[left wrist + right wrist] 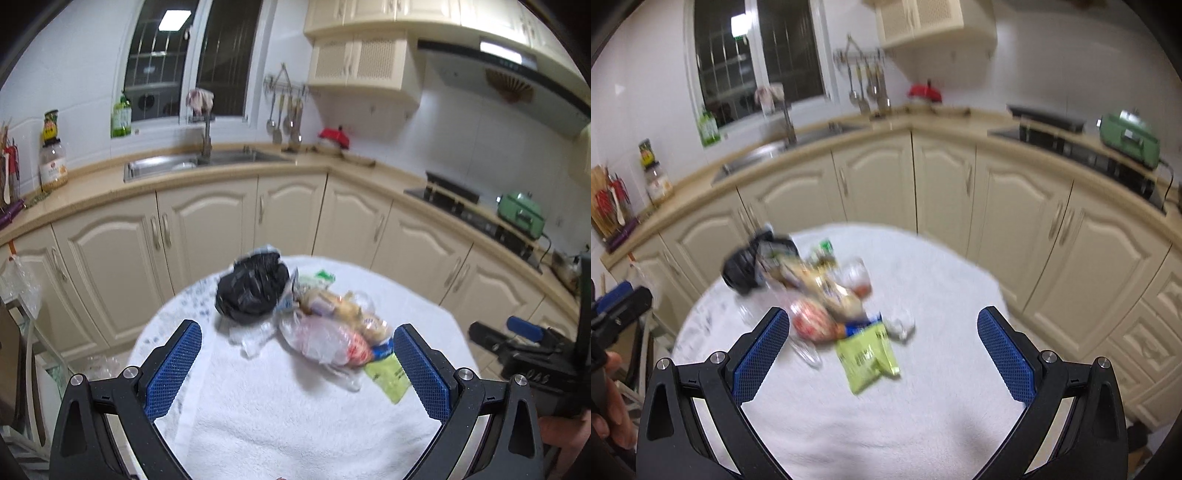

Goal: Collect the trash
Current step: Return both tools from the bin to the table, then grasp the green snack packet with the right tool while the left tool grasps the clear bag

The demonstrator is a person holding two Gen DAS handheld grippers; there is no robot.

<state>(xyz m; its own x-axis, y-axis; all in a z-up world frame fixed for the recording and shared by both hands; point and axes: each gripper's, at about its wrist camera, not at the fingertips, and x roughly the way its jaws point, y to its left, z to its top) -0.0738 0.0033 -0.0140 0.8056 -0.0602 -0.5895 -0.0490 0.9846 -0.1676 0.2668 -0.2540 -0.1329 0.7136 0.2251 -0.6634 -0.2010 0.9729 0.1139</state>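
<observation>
The trash pile point(314, 321) lies mid-worktop point(295, 424) just beyond both grippers, left gripper point(297, 354) and right gripper point(882, 343), jaws apart and empty, the green wrapper point(868, 358) nearest the right one.

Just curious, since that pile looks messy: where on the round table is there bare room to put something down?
The near part of the white cloth, between the open left claw and the trash pile, is bare. So is the cloth right of the green packet. The far left is crowded by the black bag and wrappers.
</observation>
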